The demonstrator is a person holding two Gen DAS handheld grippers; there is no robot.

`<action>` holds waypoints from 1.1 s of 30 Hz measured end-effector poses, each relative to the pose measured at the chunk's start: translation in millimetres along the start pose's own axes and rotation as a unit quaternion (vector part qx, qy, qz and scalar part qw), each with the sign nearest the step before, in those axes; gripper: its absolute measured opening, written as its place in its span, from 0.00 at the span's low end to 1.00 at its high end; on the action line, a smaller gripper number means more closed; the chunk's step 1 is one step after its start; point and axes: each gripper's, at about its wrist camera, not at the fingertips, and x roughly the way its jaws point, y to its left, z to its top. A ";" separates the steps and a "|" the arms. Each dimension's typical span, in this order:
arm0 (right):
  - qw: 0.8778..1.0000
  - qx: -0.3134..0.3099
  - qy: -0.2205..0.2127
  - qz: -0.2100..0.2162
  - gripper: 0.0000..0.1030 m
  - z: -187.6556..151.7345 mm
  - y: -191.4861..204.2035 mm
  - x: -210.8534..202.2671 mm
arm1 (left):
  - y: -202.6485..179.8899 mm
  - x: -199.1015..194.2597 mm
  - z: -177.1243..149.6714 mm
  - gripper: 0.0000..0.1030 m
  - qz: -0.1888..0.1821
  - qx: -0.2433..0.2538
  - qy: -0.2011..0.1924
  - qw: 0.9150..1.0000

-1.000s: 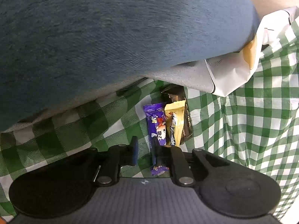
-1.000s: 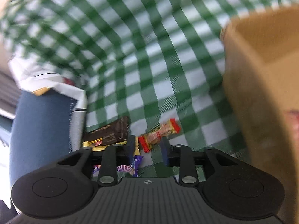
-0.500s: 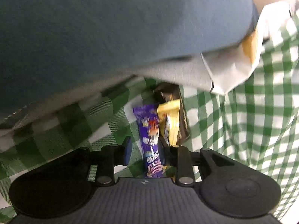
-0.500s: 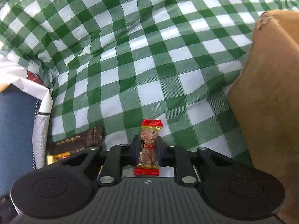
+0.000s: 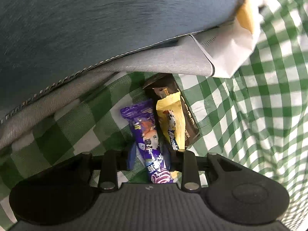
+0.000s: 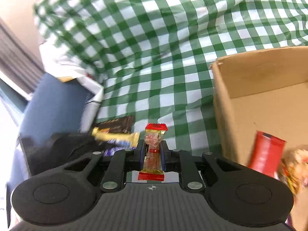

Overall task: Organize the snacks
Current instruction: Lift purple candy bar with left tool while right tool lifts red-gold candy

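Note:
In the left wrist view my left gripper is open with its fingers on either side of a purple snack bar lying on the green checked cloth. A yellow bar and a dark brown bar lie just right of it. In the right wrist view my right gripper is shut on a red-and-gold candy, held above the cloth. A cardboard box stands to its right, with a red packet inside. The yellow bar and brown bar show at lower left.
A blue and grey cushion looms over the snacks on the left, with a white paper bag beside it. The green checked cloth covers the table. Another snack lies blurred in the box.
My right gripper closed on the red-and-gold candy, lifted it and moved toward the box. My left gripper opened and moved so the purple bar lies between its fingers.

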 end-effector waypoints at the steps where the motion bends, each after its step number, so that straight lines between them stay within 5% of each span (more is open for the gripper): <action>1: 1.000 -0.007 0.001 0.006 0.17 -4.2 -0.6 -10.2 | -0.3 -0.4 -0.6 0.19 0.002 0.010 -0.002 1.000; 9: 0.991 -0.126 0.009 0.048 0.17 -60.8 4.8 -69.5 | 10.0 -17.7 -8.7 0.14 -0.016 0.056 0.018 0.998; 14: 0.984 -0.159 0.016 0.079 0.17 -99.5 7.5 -81.7 | 14.8 -35.9 -22.7 0.14 -0.025 0.132 0.056 0.989; 18: 0.982 -0.164 0.039 0.081 0.17 -124.2 10.3 -65.5 | 20.8 -58.4 -38.2 0.14 -0.023 0.216 0.066 0.974; 24: 0.973 -0.204 0.097 0.044 0.17 -154.6 15.3 -33.3 | 22.2 -59.2 -67.2 0.15 0.017 0.364 0.107 0.925; 33: 0.970 -0.199 0.139 -0.010 0.20 -173.3 4.6 -9.3 | 18.2 -31.0 -80.8 0.19 0.060 0.377 0.125 0.916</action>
